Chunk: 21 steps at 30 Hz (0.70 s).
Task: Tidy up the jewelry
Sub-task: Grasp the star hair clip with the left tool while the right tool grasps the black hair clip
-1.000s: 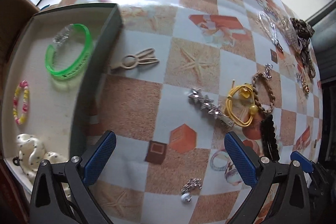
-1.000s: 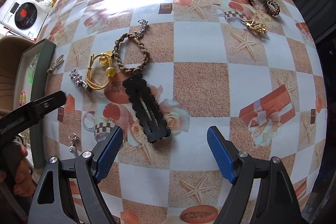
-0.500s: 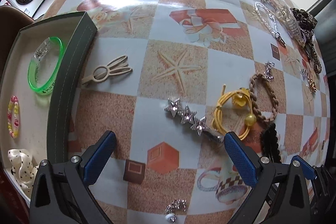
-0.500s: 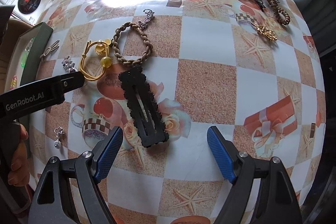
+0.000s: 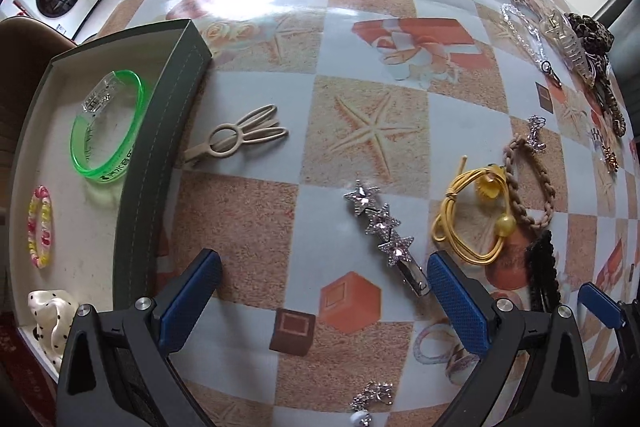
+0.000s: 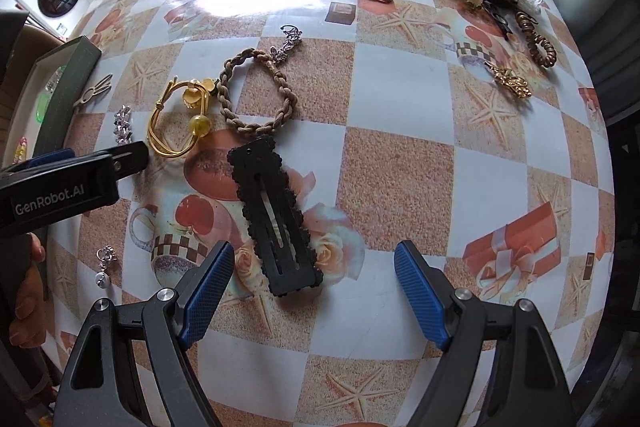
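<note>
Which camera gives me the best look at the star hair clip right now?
The left wrist view: the star hair clip lies whole and close, all three stars clear. In the right wrist view it is small, at the left edge, partly behind the left hand-held gripper.

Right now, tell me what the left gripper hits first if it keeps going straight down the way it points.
Probably bare tablecloth. The left gripper is open and points down at the table, with nothing between its fingers. The star hair clip lies just inside its right finger and might get clipped, though depth is hard to judge.
</note>
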Each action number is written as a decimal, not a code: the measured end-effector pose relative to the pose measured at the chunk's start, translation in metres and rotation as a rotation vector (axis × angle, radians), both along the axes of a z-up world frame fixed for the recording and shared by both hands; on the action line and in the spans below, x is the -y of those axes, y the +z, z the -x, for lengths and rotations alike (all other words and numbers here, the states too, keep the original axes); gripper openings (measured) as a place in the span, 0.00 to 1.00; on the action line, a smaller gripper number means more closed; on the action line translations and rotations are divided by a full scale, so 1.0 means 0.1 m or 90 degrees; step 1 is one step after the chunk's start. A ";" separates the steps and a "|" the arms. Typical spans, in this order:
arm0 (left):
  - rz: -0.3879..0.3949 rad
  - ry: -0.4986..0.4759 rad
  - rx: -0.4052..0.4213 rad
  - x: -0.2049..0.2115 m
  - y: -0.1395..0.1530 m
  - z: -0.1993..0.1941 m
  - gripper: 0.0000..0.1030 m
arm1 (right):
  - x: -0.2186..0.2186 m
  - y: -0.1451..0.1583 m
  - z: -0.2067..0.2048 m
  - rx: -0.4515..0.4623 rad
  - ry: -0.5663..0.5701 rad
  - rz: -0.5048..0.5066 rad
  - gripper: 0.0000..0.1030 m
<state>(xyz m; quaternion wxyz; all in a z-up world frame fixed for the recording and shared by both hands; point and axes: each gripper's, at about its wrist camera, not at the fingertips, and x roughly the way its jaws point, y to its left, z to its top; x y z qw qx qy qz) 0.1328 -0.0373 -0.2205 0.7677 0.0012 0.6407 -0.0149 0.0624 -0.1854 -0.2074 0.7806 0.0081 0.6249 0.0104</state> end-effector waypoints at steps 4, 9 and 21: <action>0.002 -0.011 0.011 -0.01 0.04 0.02 0.89 | 0.00 0.00 0.06 0.005 0.010 0.017 0.82; 0.008 -0.052 0.027 0.10 0.14 -0.01 0.61 | -0.15 0.03 0.04 0.028 0.031 0.031 0.69; 0.068 -0.070 0.031 0.10 0.29 0.07 0.25 | -0.30 0.18 0.05 0.041 0.027 -0.015 0.32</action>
